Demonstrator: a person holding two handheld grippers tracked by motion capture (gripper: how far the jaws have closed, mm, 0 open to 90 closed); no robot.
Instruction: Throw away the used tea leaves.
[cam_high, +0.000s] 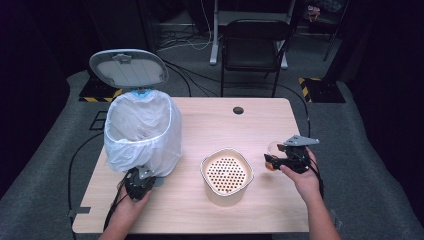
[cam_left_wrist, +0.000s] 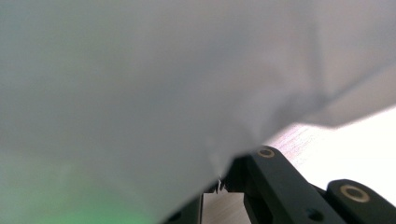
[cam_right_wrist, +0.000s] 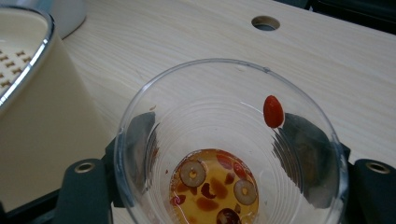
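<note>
Cup (cam_right_wrist: 229, 154) (clear, amber liquid and fruit bits inside) is clamped by right gripper (cam_high: 285, 159) near the tabletop's right edge. Strainer (cam_high: 226, 172) is set beside it. Bagged bin (cam_high: 142, 131) occupies the left edge; left gripper (cam_high: 138, 180), jaw state hidden by the bag (cam_left_wrist: 140, 93).

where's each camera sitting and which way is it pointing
High view: above the person's side, facing forward and down on the table; forearms, hands, left gripper and right gripper show.
Left gripper view: rides the left gripper, pressed close to the white bin bag; its black fingers show.
Right gripper view: looks down into the clear cup that its fingers clamp.
Shared: strainer basket.
</note>
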